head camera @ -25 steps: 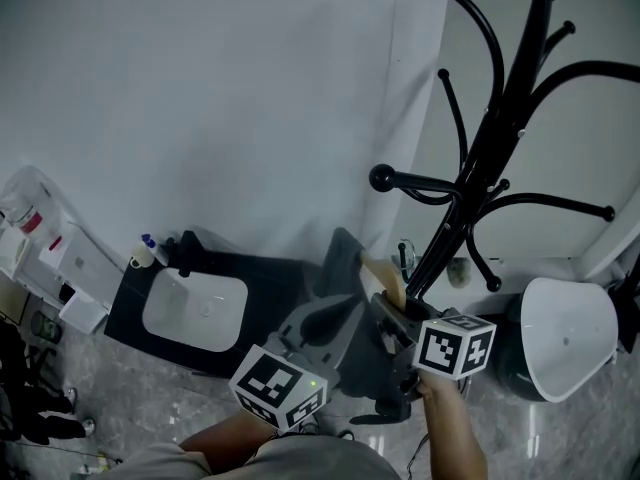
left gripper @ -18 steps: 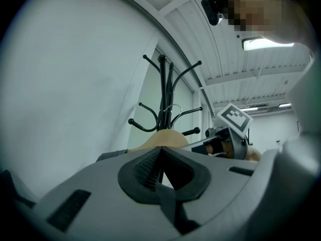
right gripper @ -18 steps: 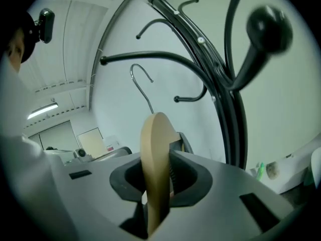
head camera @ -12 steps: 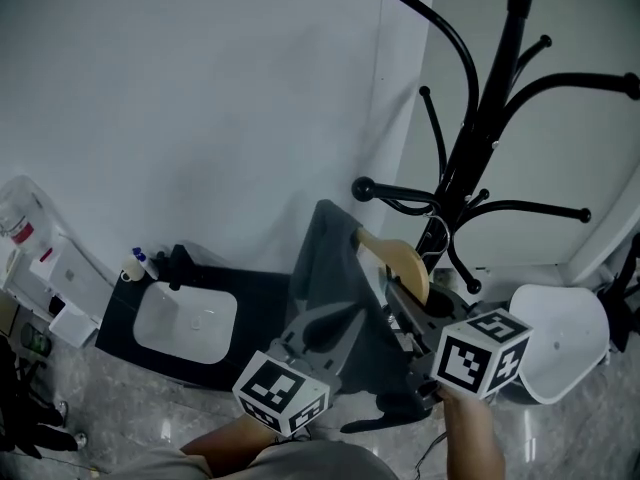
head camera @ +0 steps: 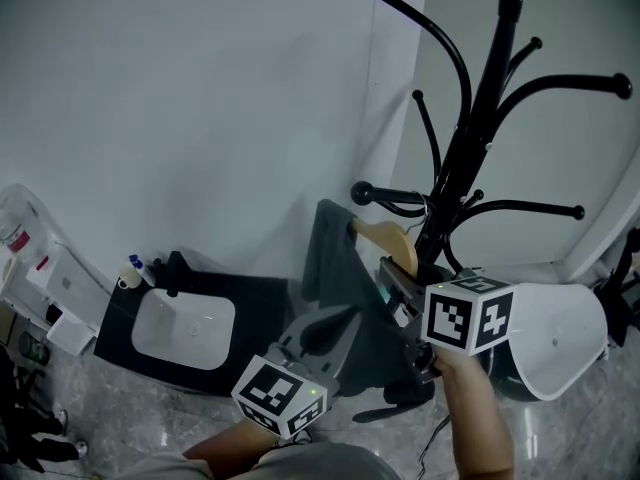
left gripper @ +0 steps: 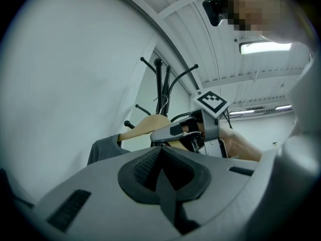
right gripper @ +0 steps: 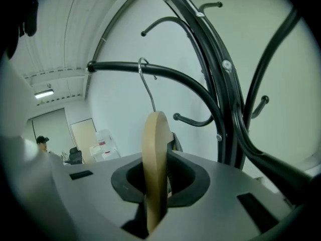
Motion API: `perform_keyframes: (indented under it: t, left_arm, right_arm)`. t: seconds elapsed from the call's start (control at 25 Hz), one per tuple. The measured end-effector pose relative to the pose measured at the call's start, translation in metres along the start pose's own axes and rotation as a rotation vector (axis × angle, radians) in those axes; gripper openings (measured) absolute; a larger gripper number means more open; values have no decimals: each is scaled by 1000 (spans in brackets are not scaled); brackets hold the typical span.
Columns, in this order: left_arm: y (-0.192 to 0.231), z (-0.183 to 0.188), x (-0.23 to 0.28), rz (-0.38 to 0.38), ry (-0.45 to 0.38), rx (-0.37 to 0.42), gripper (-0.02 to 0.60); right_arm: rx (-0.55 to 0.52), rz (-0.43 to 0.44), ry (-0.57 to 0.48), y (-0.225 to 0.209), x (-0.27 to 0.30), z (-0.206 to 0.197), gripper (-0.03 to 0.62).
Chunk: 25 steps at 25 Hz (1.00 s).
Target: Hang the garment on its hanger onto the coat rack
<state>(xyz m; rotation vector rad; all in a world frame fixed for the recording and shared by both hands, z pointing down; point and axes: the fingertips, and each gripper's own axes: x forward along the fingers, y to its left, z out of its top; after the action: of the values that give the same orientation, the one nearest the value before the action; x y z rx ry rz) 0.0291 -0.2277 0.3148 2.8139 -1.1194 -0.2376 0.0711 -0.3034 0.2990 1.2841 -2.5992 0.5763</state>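
Note:
A black coat rack [head camera: 480, 138] with curved arms stands against the white wall. My right gripper [head camera: 392, 274] is shut on the edge of a wooden hanger [right gripper: 154, 154], held upright just left of the rack's pole. The hanger's metal hook [right gripper: 146, 84] reaches up to a black rack arm [right gripper: 170, 72]; I cannot tell whether it rests on it. A grey garment [head camera: 335, 258] drapes from the hanger's left end. My left gripper [head camera: 325, 328] is below the garment, its jaws shut with nothing between them [left gripper: 160, 157].
A white basin on a dark base [head camera: 185, 328] lies on the floor at the left. A white rounded tub [head camera: 560, 338] sits right of the rack's foot. Boxes [head camera: 50, 278] line the far left wall. A person [right gripper: 42, 144] stands far off.
My right gripper has lifted the hanger and garment up toward the rack's lower arms, and the garment now hangs longer. The left gripper has barely moved.

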Motion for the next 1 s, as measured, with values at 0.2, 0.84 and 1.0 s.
perform_keyframes:
  t: [0.2, 0.84, 1.0]
  left_arm:
    - [10, -5, -4, 11, 12, -11, 6]
    - [12, -20, 3, -28, 49, -28, 6]
    - [11, -23, 5, -37, 59, -34, 6]
  right_arm:
    - [2, -75, -27, -18, 9, -3, 57]
    - [-87, -390, 69, -90, 26, -71, 58]
    - [-193, -418, 101, -92, 26, -75, 58]
